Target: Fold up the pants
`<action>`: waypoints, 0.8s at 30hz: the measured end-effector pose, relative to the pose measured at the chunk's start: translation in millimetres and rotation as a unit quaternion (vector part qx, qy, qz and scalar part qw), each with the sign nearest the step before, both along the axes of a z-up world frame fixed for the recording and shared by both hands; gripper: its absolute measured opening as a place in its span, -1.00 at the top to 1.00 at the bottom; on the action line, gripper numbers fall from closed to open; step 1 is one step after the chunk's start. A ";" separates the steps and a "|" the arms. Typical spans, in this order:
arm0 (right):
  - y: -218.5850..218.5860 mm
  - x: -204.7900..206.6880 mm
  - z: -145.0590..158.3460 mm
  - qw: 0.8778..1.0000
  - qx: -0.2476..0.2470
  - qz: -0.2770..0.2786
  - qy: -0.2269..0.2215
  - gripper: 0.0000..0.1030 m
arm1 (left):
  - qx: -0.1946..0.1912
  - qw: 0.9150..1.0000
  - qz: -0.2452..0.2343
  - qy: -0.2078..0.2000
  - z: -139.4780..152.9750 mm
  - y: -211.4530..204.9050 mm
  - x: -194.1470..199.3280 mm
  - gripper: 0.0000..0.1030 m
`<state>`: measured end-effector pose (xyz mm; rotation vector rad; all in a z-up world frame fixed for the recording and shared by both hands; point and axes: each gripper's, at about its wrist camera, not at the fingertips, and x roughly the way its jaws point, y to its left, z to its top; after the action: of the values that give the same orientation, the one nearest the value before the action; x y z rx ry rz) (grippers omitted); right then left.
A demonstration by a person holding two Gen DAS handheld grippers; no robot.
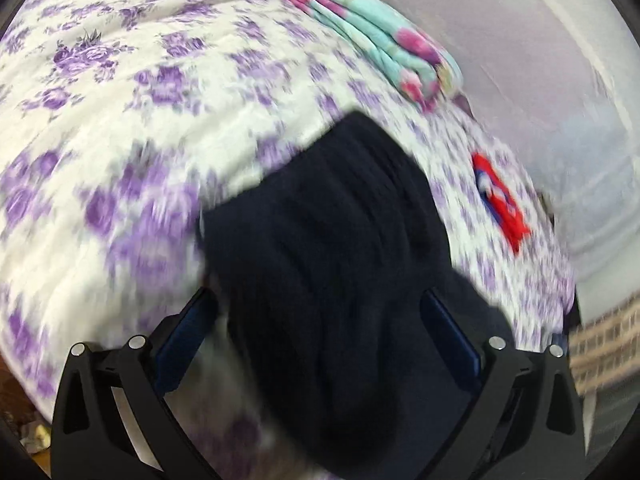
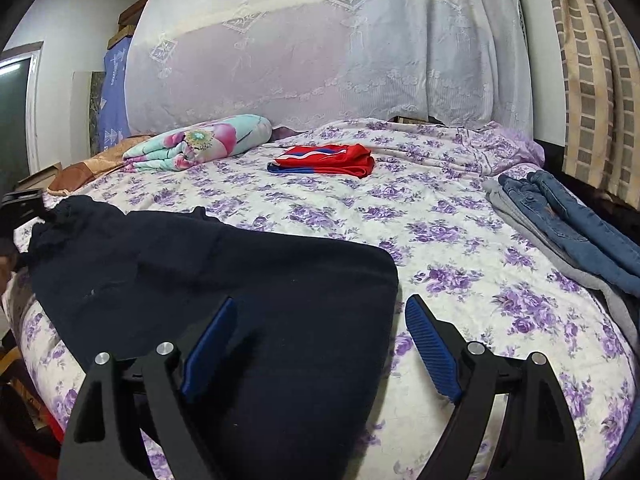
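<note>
Right gripper [image 2: 320, 312] gapes over unlabelled dark pants [image 2: 224, 280] on floral bedspread [image 2: 460, 248].

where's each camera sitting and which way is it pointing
Left wrist view: on the left gripper, looking steeply down at the dark pants on the floral bedspread; its two open fingers show, blurred.
Right wrist view: on the right gripper, facing across the bed toward the lace curtain; its open fingers straddle the pants' edge.
Shared: pants, bedspread, red garment, folded floral blanket.
</note>
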<state>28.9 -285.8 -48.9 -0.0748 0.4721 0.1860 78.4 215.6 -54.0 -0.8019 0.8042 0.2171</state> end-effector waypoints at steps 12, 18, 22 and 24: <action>-33.7 10.7 -3.4 0.993 0.110 -0.003 0.030 -0.68 | 0.023 0.997 -0.025 -0.066 -1.5 6.6 -22.7 -0.18; -13.7 -10.9 16.4 0.998 0.011 -0.047 -0.027 -0.68 | 0.009 0.995 -0.041 -0.093 6.3 3.8 -24.0 0.17; 22.3 5.2 -11.0 0.987 -0.155 -0.047 0.025 -0.70 | 0.058 0.990 -0.058 -0.115 32.3 -19.0 -28.4 0.22; 22.7 8.9 -13.9 0.987 -0.150 -0.044 0.036 -0.73 | 0.090 0.985 -0.072 -0.130 48.2 -36.2 -32.0 0.25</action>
<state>37.8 -263.1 -62.8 -0.3418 0.5715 0.0289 46.4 179.3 -5.8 -0.5841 0.5830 0.0526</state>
